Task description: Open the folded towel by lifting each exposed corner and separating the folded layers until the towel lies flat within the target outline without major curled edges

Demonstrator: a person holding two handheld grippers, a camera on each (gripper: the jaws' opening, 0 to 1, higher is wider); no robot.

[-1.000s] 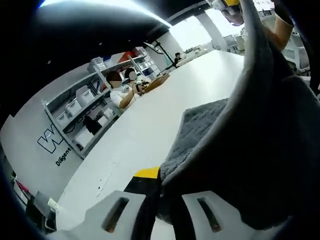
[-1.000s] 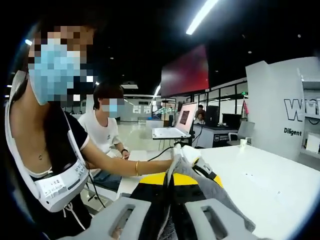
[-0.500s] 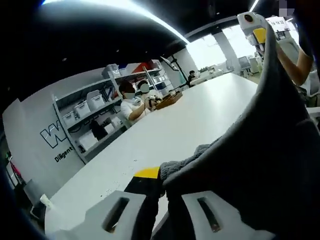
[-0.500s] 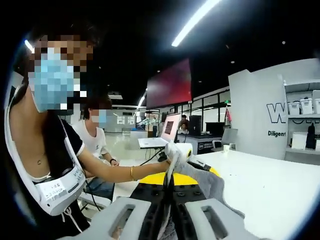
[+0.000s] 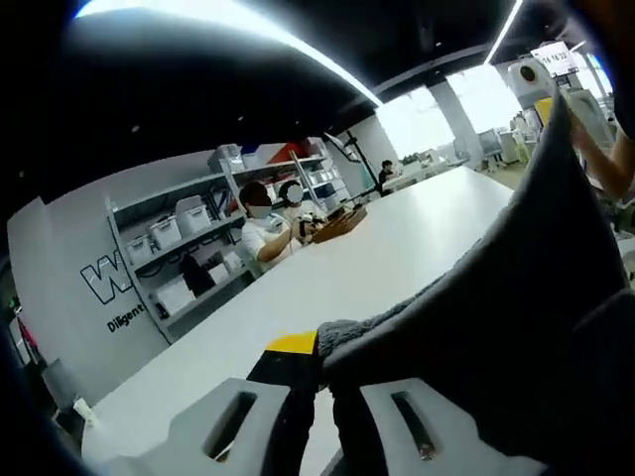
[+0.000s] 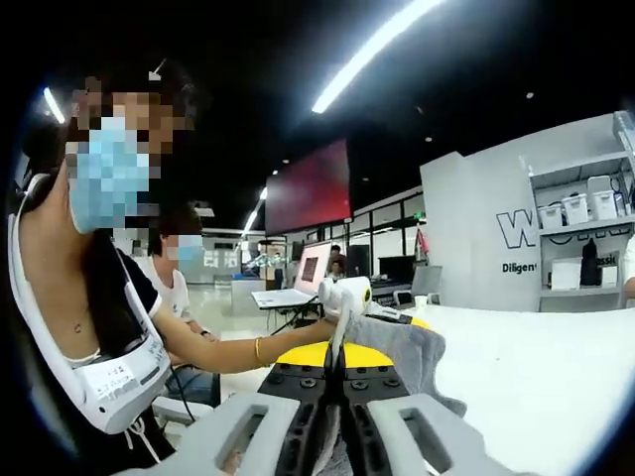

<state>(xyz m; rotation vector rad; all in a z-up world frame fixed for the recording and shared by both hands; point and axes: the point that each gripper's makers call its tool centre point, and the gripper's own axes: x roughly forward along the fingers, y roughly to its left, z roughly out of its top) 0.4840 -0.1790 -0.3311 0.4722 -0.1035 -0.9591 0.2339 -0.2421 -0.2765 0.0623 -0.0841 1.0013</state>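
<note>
The grey towel [image 5: 496, 327] hangs in the air, stretched between both grippers above the white table [image 5: 397, 258]. In the left gripper view, my left gripper [image 5: 322, 397] is shut on one towel edge, and the cloth rises to my right gripper [image 5: 536, 84] at the top right. In the right gripper view, my right gripper [image 6: 335, 421] is shut on another part of the towel [image 6: 397, 352]. From there the cloth runs forward to the left gripper [image 6: 345, 296], held in the person's hand. The target outline is hidden.
A masked person [image 6: 99, 297] holding the grippers stands close on the left of the right gripper view. Shelves with boxes [image 5: 189, 248] line the wall, and seated people [image 5: 263, 213] work at the table's far end. A laptop [image 6: 288, 288] sits behind.
Both views have tilted upward. The towel has been lifted off the table and pulled tighter between the grippers; its part that lay on the table a second ago now hangs.
</note>
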